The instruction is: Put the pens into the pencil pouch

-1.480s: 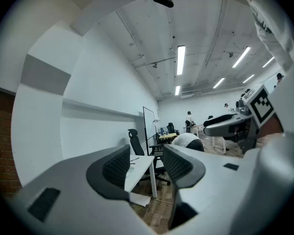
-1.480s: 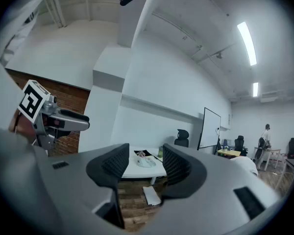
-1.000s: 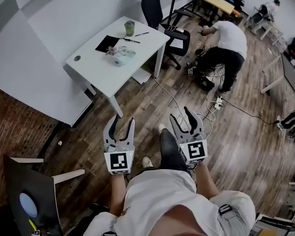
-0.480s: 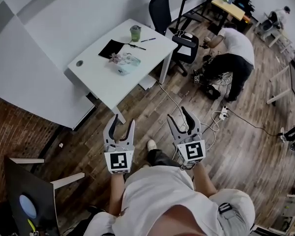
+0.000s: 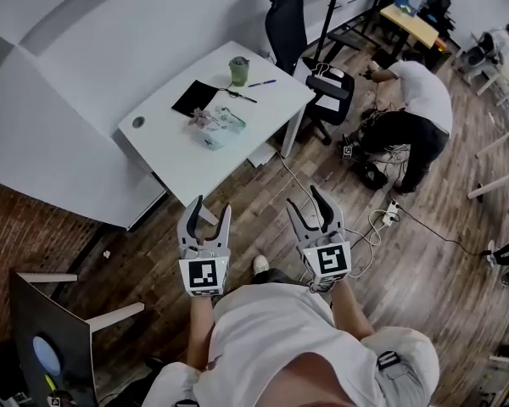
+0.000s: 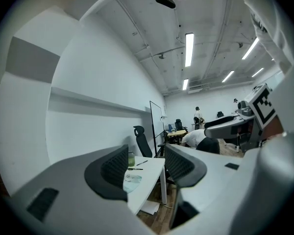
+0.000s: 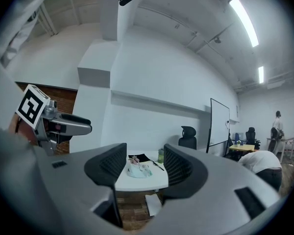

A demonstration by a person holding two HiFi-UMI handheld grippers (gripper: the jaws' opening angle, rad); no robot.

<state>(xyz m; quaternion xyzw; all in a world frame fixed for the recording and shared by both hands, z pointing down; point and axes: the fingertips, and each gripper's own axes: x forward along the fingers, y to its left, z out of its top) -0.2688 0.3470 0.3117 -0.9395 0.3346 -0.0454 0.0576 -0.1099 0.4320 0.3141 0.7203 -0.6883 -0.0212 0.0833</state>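
Left gripper (image 5: 210,206): held level above the wood floor (image 5: 246,185); jaws released, spread wide and just been opening; nothing between the pads.
White table (image 5: 165,142): ahead of both grippers and well apart from them; in the left gripper view its top shows through the gap between the jaws.
Flat black item (image 5: 195,97): lies on the far left part of the tabletop; I cannot tell what it is.
Pencil pouch (image 5: 218,129): pale and translucent with a pink trim, lies near the table's middle. It is the task thing nearest the grippers, yet well apart from both. In the right gripper view it sits framed between the open jaws, far off.
Green cup (image 5: 238,69): upright near the far edge.
Black pen (image 5: 243,97): flat on the tabletop between the cup and the pouch, outside the pouch.
Blue pen (image 5: 261,83): flat, just right of the cup, near the table's far right corner, outside the pouch.
Right gripper (image 5: 302,197): level beside the left one; jaws released, wide apart and just been opening; empty.
Office chair (image 5: 287,11): black, behind the table's right end.
Person (image 5: 420,91): white shirt, bent over cables on the floor, far right.
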